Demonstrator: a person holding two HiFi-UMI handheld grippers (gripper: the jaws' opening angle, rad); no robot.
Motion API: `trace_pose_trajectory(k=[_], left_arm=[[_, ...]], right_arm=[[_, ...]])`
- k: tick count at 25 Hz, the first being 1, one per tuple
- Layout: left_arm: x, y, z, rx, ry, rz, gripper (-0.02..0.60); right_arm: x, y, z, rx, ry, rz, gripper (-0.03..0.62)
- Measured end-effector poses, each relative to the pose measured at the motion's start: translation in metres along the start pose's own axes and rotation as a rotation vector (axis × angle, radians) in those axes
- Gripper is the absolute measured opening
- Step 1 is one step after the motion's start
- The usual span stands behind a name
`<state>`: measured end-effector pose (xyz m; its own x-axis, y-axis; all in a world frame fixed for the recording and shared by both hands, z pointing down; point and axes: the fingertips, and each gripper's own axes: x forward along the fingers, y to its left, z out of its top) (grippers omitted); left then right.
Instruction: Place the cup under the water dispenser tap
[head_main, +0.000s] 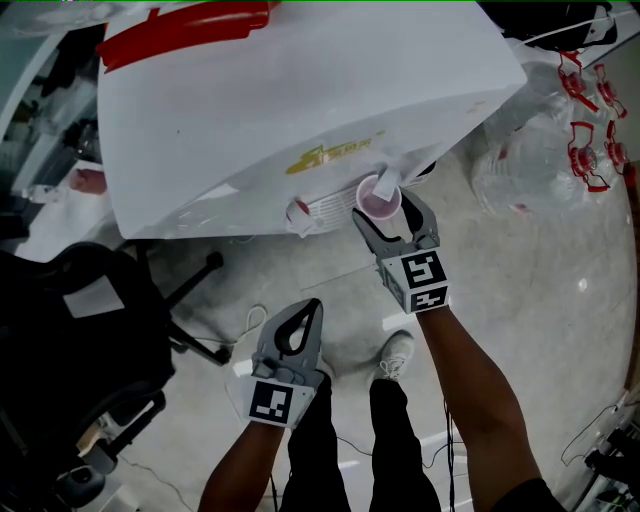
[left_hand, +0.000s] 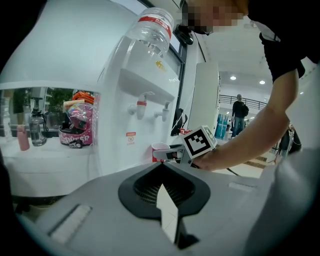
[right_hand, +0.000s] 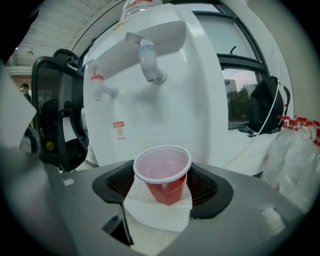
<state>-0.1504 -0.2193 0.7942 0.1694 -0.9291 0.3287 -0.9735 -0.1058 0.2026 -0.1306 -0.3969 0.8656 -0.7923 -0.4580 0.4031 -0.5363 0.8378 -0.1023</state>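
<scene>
While right gripper jaws clamp red plastic cup between them, cup hangs below water dispenser tap, ahead and above jaws. Lowering and release remain. Left gripper jaws together, empty.

Looks like an open hall in some office building: white water dispenser with big clear jugs next to it, black office chair, backpack by the window, recessed ceiling lights, shiny floor.
</scene>
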Motion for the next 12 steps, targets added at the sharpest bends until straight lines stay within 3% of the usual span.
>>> trace_pose_trajectory(k=[7,12], left_arm=[[0.002,0.0,0.003,0.008,0.003,-0.003,0.017],[-0.003,0.0,0.005,0.005,0.01,-0.001,0.017]], right_arm=[[0.005,-0.006,0.001,0.031,-0.016,0.004,0.336],[-0.007,-0.005,-0.002,0.043,-0.01,0.005,0.417]])
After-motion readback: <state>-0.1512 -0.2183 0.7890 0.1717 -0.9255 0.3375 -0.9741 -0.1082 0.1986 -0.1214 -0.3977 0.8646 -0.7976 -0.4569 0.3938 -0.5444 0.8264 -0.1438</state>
